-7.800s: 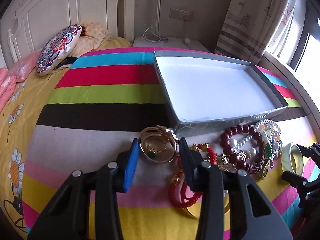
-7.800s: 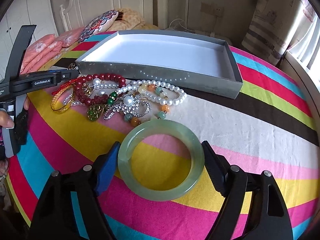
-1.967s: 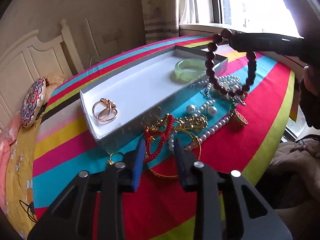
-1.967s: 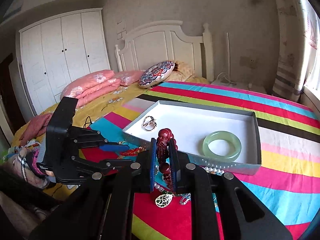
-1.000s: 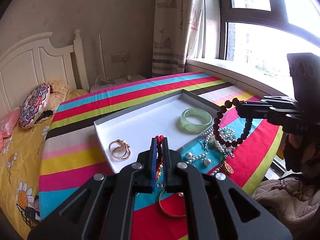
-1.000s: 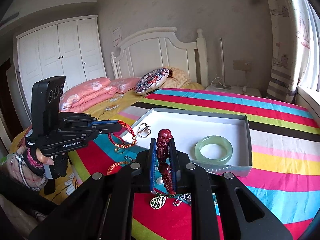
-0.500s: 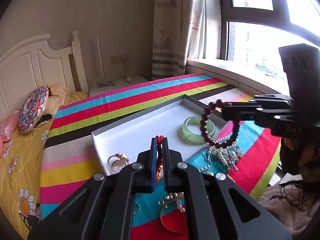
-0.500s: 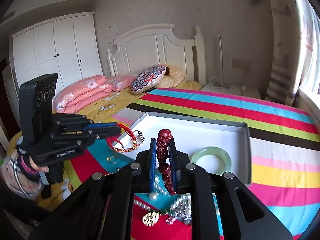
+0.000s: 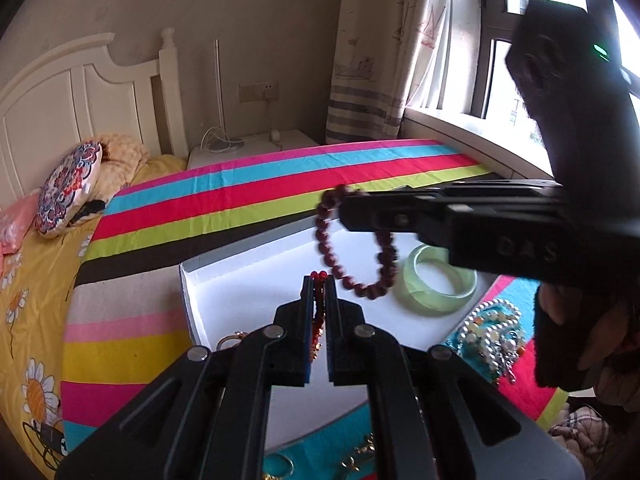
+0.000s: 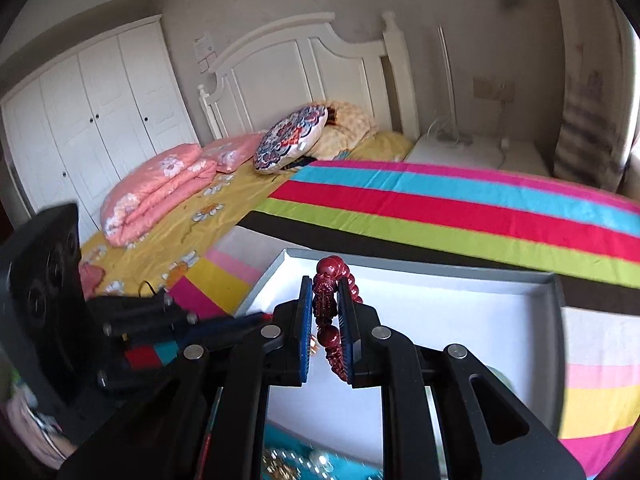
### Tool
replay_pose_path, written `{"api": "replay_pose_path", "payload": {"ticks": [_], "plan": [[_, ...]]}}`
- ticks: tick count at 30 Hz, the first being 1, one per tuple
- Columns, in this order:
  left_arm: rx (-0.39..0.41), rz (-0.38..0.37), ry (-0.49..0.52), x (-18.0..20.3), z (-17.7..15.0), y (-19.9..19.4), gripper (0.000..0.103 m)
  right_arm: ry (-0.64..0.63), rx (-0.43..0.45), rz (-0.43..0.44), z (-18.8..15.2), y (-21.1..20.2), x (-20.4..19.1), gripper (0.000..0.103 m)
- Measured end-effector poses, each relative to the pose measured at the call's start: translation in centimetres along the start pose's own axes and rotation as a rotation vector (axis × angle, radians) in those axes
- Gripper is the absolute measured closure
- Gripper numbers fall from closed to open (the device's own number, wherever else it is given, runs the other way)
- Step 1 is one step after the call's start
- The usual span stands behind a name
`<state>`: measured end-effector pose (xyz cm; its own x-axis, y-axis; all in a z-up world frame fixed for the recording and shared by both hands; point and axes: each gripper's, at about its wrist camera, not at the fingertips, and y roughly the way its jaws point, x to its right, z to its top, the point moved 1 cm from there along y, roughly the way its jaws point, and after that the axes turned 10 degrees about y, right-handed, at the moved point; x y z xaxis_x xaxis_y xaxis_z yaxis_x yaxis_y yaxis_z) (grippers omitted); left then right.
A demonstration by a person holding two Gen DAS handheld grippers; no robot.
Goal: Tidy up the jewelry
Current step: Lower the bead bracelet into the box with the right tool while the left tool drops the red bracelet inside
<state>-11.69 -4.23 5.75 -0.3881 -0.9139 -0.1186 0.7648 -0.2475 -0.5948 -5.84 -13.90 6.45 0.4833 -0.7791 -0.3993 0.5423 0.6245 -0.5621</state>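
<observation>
Left gripper (image 9: 319,280): jaws nearly together, clamped on a thin red beaded cord bracelet (image 9: 318,312) that hangs down between the pads, over the near part of the white-lined tray (image 9: 224,300). Right gripper (image 10: 325,292): jaws pinched on a dark red bead bracelet (image 10: 332,312); the carved top bead sits between the blue pads and the rest of the loop hangs below. In the left wrist view the same bracelet (image 9: 356,248) dangles as an open loop from the right gripper's (image 9: 348,210) tip, above the tray interior, clear of the floor as far as can be told; slight motion blur on the beads. Pale green jade bangle (image 9: 440,280) lies flat inside the tray, toward its right side. A gold ring piece (image 9: 234,338) lies in the tray near the left front corner, partly hidden behind the left gripper. Outside the tray, on the striped bedcover (image 9: 280,196), a heap of pearl and mixed-bead strands (image 9: 496,332) sits just beside the tray's right wall; small gold items (image 9: 280,466) lie in front of the tray's near wall, mostly hidden. Patterned round cushion (image 9: 66,188) rests near the headboard, well apart from the tray.
</observation>
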Motion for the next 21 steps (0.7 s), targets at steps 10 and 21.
{"api": "replay_pose_path", "payload": {"ticks": [10,21], "plan": [[-0.122,0.104,0.06,-1.2,0.5,5.1,0.096,0.201,-0.074,-0.176,1.0,4.0,7.0,0.086],[-0.026,0.387,0.031,-3.1,0.0,1.4,0.004,0.242,0.075,-0.213,1.0,-2.3,8.1,0.029]]}}
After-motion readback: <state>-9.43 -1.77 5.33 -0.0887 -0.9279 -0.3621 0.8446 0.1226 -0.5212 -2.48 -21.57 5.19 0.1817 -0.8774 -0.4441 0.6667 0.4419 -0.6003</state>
